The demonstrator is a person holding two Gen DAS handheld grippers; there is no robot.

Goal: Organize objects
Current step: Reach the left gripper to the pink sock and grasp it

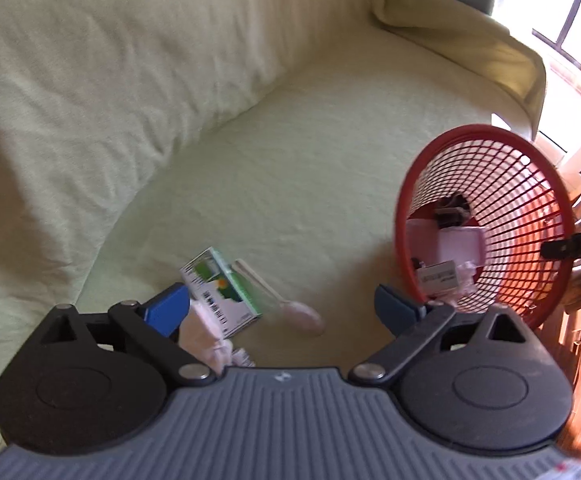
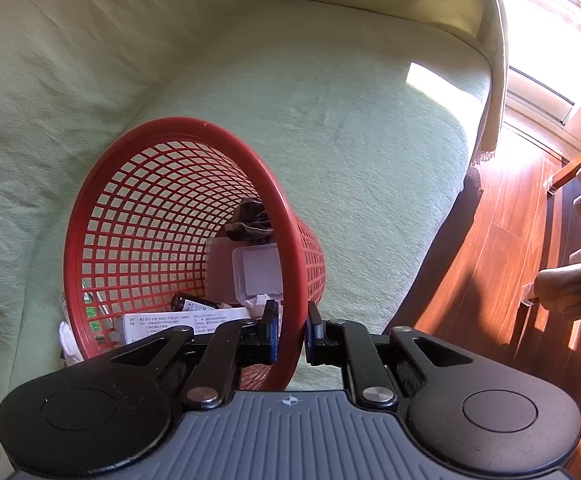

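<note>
On pale green sofa cover [image 1: 290, 168], green box [image 1: 226, 292], pink spoon [image 1: 290, 308], crumpled tissue [image 1: 206, 340]

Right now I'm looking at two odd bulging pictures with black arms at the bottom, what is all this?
Each picture comes from a wide-angle camera mounted on a hand-held claw that a person carries, one per hand. The left claw is open and empty above a pale green covered sofa, where a small green and white carton, a pink plastic spoon and crumpled white tissue lie. The right claw is shut on the rim of a tilted red plastic mesh basket holding boxes and papers.
</note>
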